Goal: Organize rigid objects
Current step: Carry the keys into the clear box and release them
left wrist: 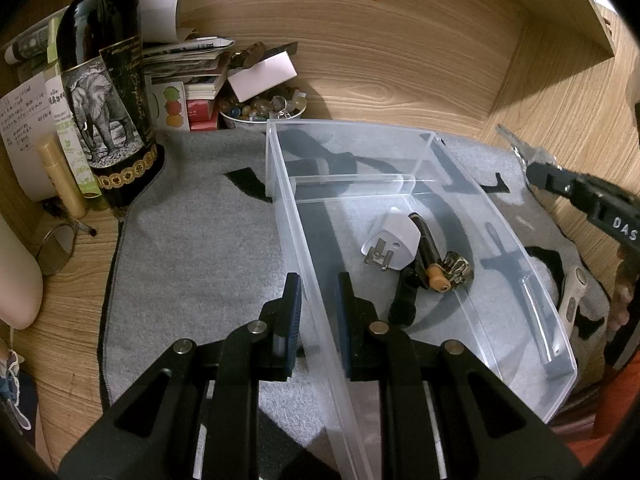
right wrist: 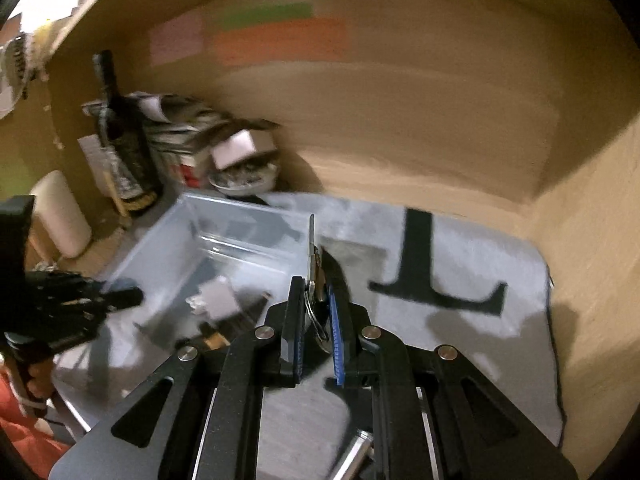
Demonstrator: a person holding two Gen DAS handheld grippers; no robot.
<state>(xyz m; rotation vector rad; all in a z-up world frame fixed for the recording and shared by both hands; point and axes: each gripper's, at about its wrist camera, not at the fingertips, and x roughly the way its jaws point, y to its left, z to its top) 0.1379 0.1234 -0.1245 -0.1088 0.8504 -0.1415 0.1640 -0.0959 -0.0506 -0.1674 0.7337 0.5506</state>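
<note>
A clear plastic bin (left wrist: pixel 416 148) with a divider stands on a grey mat (left wrist: pixel 200 240). In its near compartment lie a white plug adapter (left wrist: pixel 394 240), a black pen-like stick (left wrist: pixel 424 240) and a small dark-gold block (left wrist: pixel 458 270). My left gripper (left wrist: pixel 318 284) straddles the bin's left wall, its jaws close on either side. My right gripper (right wrist: pixel 314 292) is shut on a bunch of keys (right wrist: pixel 311 248) and holds it above the mat, right of the bin (right wrist: pixel 224 224). The keys also show in the left wrist view (left wrist: pixel 520 148). The right wrist view is blurred.
A dark wine bottle (left wrist: pixel 104 92), stacked papers and boxes (left wrist: pixel 188 64) and a bowl of beads (left wrist: pixel 260 110) crowd the back left corner. A white remote-like object (left wrist: pixel 572 296) lies on the mat right of the bin. Wooden walls enclose the desk.
</note>
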